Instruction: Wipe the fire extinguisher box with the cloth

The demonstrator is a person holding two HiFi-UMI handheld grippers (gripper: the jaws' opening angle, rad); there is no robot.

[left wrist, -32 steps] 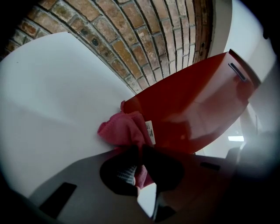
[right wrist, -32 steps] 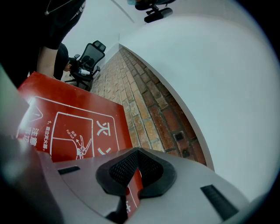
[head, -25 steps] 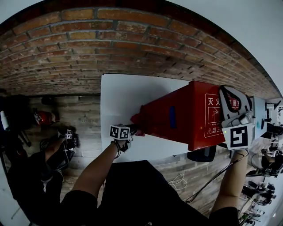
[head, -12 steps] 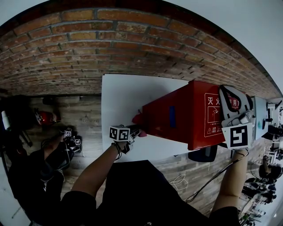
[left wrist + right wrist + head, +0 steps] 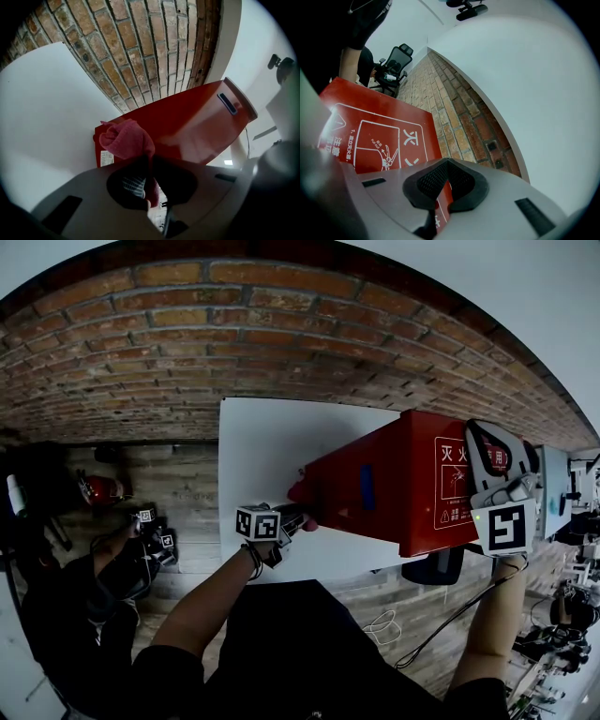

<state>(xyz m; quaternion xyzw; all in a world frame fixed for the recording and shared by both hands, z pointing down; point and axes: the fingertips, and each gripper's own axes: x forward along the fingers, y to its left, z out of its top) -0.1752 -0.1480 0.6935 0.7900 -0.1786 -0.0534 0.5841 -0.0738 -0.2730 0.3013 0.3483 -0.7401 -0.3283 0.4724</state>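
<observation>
My left hand-held gripper [image 5: 149, 161] pinches a crumpled pink cloth [image 5: 124, 138] at one end of the tilted red fire extinguisher box [image 5: 394, 484]; my right hand-held gripper [image 5: 446, 176], jaws fully closed, clamps its opposite edge, where a slipping grip could drop it.

The left forearm [image 5: 202, 601] reaches forward from the body with the wrist held roughly level. The left gripper [image 5: 146, 161] points ahead, its marker cube facing up, and its jaws are clamped on a bunched pink cloth [image 5: 124, 138]. The right forearm [image 5: 492, 615] stretches up the right side of the head view. The right gripper [image 5: 447, 165] tilts somewhat downward, its jaws pressed together.
</observation>
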